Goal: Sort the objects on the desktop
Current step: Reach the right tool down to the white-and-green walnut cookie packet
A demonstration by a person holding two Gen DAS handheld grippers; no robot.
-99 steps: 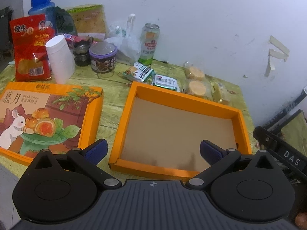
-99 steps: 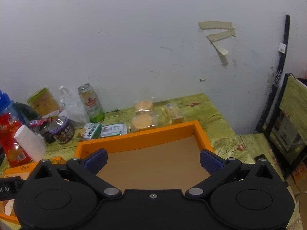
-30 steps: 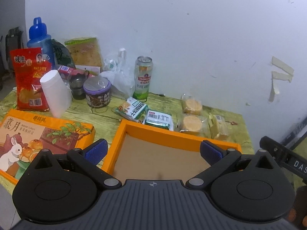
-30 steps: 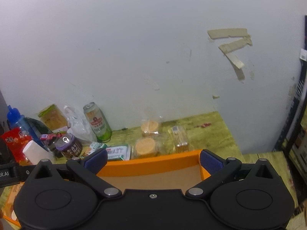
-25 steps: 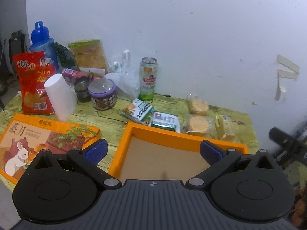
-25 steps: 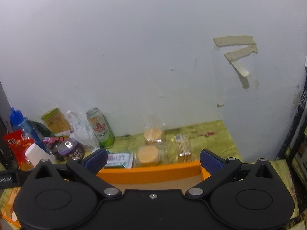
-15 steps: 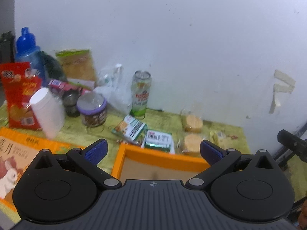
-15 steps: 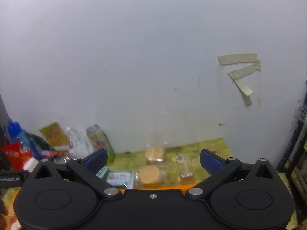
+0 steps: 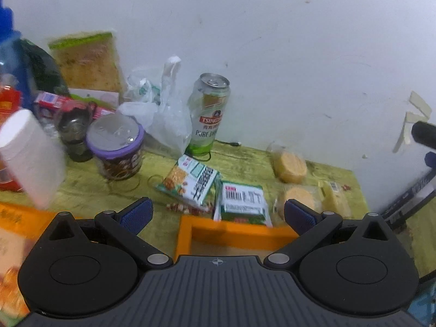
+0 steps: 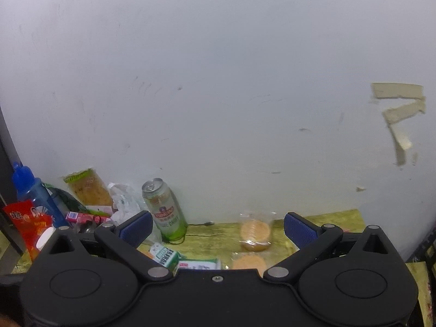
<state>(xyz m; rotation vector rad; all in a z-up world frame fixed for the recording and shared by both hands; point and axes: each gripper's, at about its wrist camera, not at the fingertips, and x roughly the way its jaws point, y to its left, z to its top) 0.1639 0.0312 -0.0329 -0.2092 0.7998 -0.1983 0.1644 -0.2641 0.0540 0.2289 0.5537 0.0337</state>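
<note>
My left gripper (image 9: 216, 214) hangs above the green-yellow wooden table (image 9: 245, 160), its blue-padded fingers (image 9: 136, 214) spread wide with nothing between them. Just beyond them I see the far rim of an orange cardboard tray (image 9: 237, 230). Touching that rim lies a flat green packet with a white barcode label (image 9: 242, 200), and a green-and-white carton (image 9: 192, 182) lies beside it on the left. A tall green beer can (image 9: 208, 114) stands upright by the far wall. Two round yellow cakes in clear wrappers (image 9: 291, 163) lie to the right. My right gripper (image 10: 216, 229) is also spread wide and holds nothing, facing mostly white wall (image 10: 218, 81).
</note>
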